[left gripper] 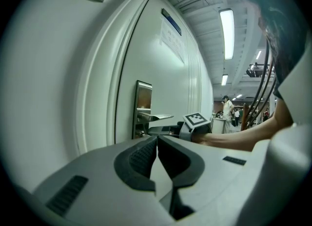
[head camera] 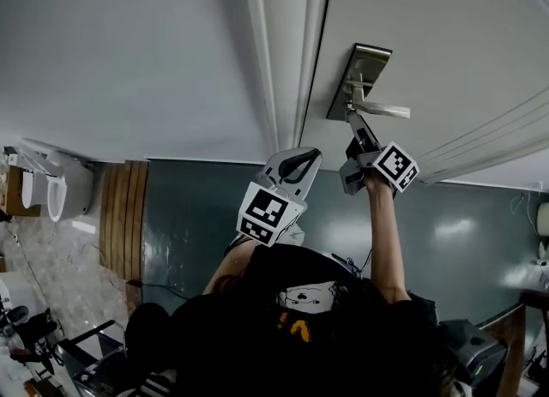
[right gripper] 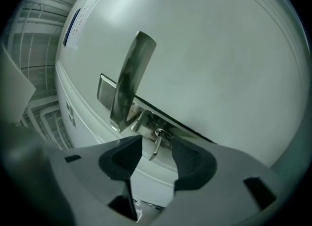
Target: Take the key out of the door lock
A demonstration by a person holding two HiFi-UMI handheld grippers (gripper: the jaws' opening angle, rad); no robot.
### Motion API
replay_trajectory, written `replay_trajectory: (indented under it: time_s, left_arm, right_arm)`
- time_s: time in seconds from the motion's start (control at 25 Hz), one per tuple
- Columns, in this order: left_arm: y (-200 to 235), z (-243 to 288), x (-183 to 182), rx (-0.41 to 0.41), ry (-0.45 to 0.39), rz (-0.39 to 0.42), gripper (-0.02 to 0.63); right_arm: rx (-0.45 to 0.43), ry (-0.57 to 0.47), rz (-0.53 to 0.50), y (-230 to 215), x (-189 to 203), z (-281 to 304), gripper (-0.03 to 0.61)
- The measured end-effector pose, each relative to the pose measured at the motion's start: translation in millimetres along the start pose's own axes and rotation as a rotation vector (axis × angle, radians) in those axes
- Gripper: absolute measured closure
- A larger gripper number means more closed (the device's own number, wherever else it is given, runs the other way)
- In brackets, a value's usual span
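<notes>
A small silver key (right gripper: 155, 142) sticks out of the lock in the white door (right gripper: 219, 59), just under the steel lever handle (right gripper: 127, 84) on its metal plate (right gripper: 104, 89). My right gripper (right gripper: 156, 155) is open, and the key stands in the gap between its dark pads without touching either. In the head view the right gripper (head camera: 352, 123) points at the plate (head camera: 367, 63) below the lever (head camera: 388, 111), and the key itself is hidden. My left gripper (head camera: 304, 158) hangs by the door frame, shut on nothing (left gripper: 157, 141).
The white door frame (head camera: 287, 52) and a plain wall (head camera: 129, 44) lie to the left of the door. A paper notice (left gripper: 171, 39) is stuck high on the door. Low at left are a white fixture (head camera: 60, 185) and a wooden strip (head camera: 124, 215). People stand far off (left gripper: 227, 110).
</notes>
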State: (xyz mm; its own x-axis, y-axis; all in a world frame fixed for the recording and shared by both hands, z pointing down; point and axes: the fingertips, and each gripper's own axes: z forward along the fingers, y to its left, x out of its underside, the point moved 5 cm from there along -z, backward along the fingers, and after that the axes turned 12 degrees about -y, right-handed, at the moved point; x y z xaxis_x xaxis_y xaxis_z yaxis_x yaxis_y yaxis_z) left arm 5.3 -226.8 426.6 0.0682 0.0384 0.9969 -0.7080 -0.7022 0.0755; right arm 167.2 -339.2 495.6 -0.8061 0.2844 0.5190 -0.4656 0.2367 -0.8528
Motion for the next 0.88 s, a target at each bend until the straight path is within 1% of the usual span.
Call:
replay_trajectory:
  time_s: [0.12,0.24,0.36,0.4,0.6,0.88]
  left_arm:
    - [4,4,1,-0.006,0.004,0.005,0.601]
    - [7,7,-1,-0.013,-0.003,0.007,0.601]
    - [9,9,-3,-0.014,-0.001,0.006,0.601]
    - [10,10,-4,-0.015,0.0,0.004,0.601]
    - [13,21,-7,-0.012,-0.003,-0.002,0.601]
    - [9,34,-7,0.022,-0.002,-0.002,0.601]
  right_arm:
    - [0.013,0.018,0.019,-8,4,9,0.402]
    - [0.005,0.024,0.033,-10,6,14,0.429]
    - [-0.023,0.017,0.06,-6,6,18,0.504]
    - [-0.024,0.014,0.076,-6,6,18,0.518]
    - [-0.004,0.019,0.204,-10,7,19,0.534]
    - [0.014,-0.004,0.275,-11,9,18,0.541]
